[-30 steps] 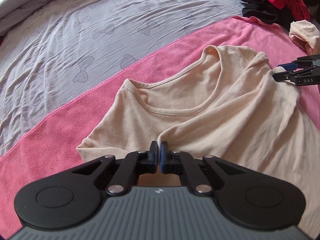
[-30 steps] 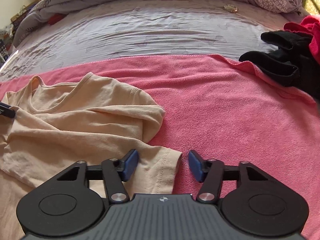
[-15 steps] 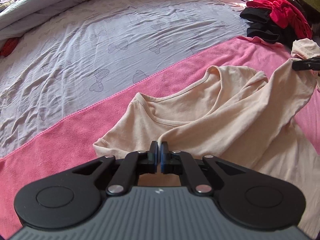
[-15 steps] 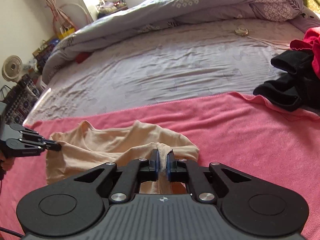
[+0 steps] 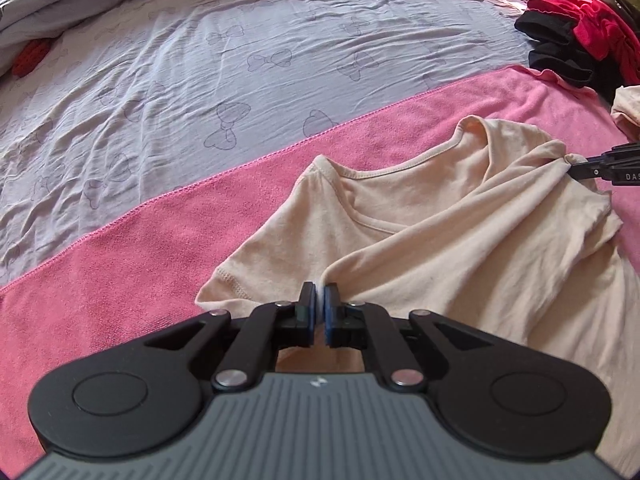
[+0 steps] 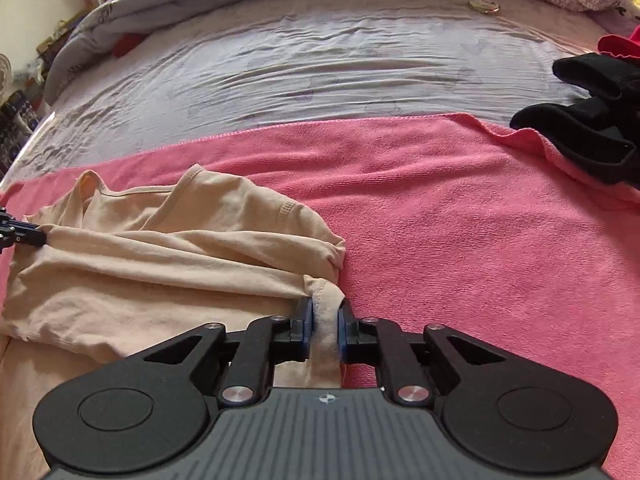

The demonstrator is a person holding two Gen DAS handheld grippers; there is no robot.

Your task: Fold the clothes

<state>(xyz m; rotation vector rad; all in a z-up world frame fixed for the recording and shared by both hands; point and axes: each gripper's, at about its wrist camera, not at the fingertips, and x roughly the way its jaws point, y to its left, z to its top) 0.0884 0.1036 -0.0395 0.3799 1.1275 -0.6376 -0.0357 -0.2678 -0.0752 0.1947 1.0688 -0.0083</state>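
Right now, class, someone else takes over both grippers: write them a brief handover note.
Left gripper: jaws shut on the beige T-shirt, near its left sleeve.
Right gripper: jaws shut on the bunched right sleeve.
The shirt lies on the pink towel, collar away from you, fabric gathered between the two grips.
Done: both sides gripped.
Left: the fold itself, then probably the black and red clothes piled at the right.

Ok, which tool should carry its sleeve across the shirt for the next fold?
Probably right. The right tool is shut on a bunched sleeve of the shirt, with bare pink towel beside it. The left tool pins the other side.
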